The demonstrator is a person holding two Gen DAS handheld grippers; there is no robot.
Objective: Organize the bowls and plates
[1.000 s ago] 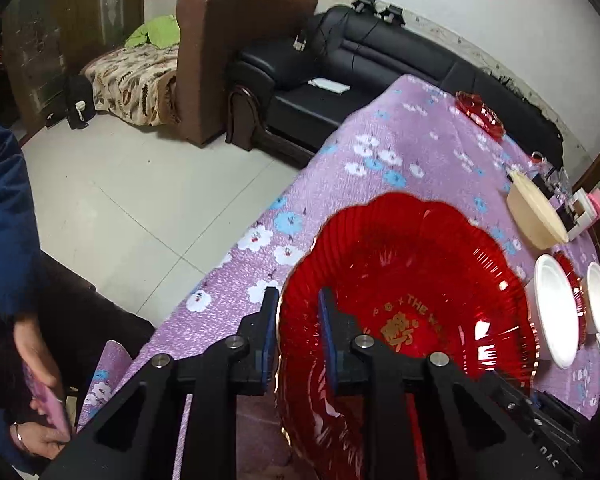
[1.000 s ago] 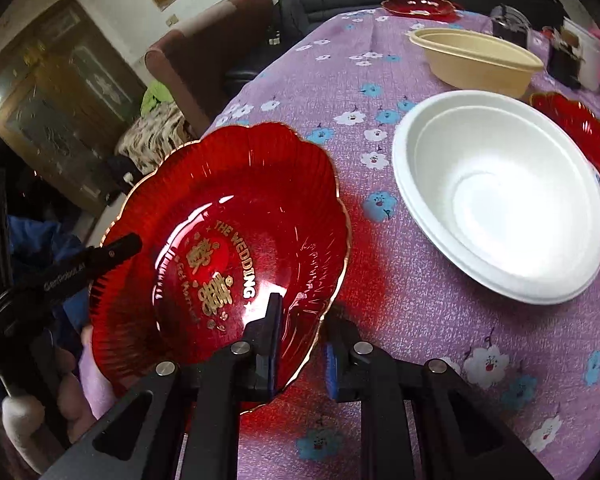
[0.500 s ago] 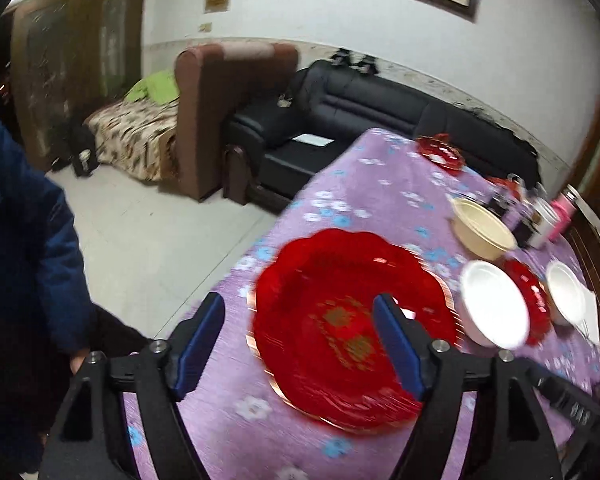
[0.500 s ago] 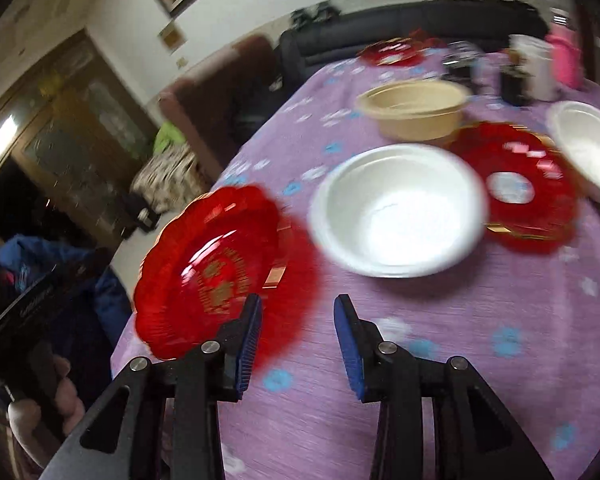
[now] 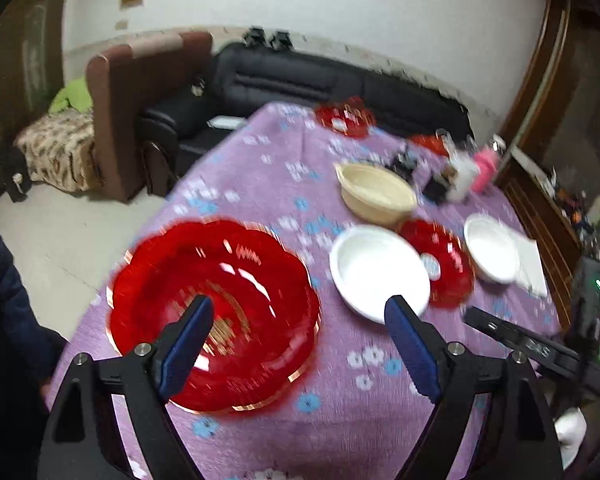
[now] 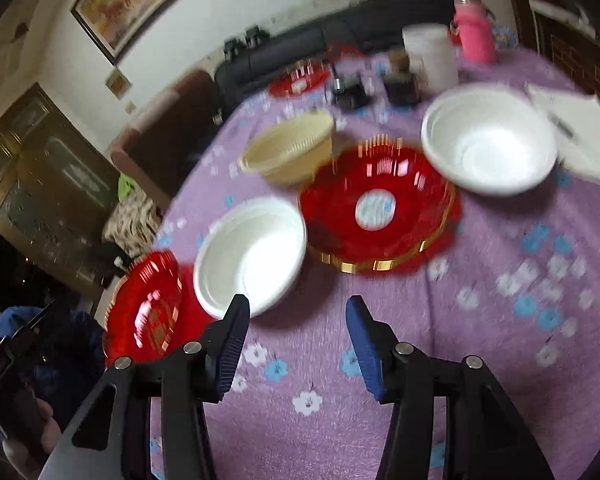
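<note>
Your left gripper point(image 5: 296, 334) stands wide open with nothing between its blue ribbed pads; its jaws have just been opening. Just beyond its left jaw the large red plate point(image 5: 214, 312) lies flat on the purple flowered cloth point(image 5: 332, 392), near the table's front corner. It looks like thin, glossy moulded plastic: scalloped, ribbed, gold-edged, with gold lettering in the middle. I judge it light, fairly stiff, and slippery on the face, so take it by the rim, one pad over and one under.

Your right gripper point(image 6: 296, 338) is also open, less widely, and empty; its jaws have likewise just been opening, over bare cloth. Just past its left jaw sits the near white bowl point(image 6: 250, 250), smooth and matte, probably foam or thin plastic. It should weigh almost nothing and dent easily, so pinch its wall lightly at the lip.

Ahead of the gap between the right jaws is the smaller red dish point(image 6: 378, 210), which appears to sit on a gold-edged stack, with a pale round patch in its centre. Beyond that, to the left, the cream bowl point(image 6: 290, 152) has a ribbed wall and looks tougher; to the right, a second white bowl point(image 6: 488, 148) sits beside a sheet of paper point(image 6: 576, 128). Farthest off, blurred, lie another red dish point(image 6: 300, 80), a pink bottle point(image 6: 474, 30) and a white tub point(image 6: 430, 54).
</note>
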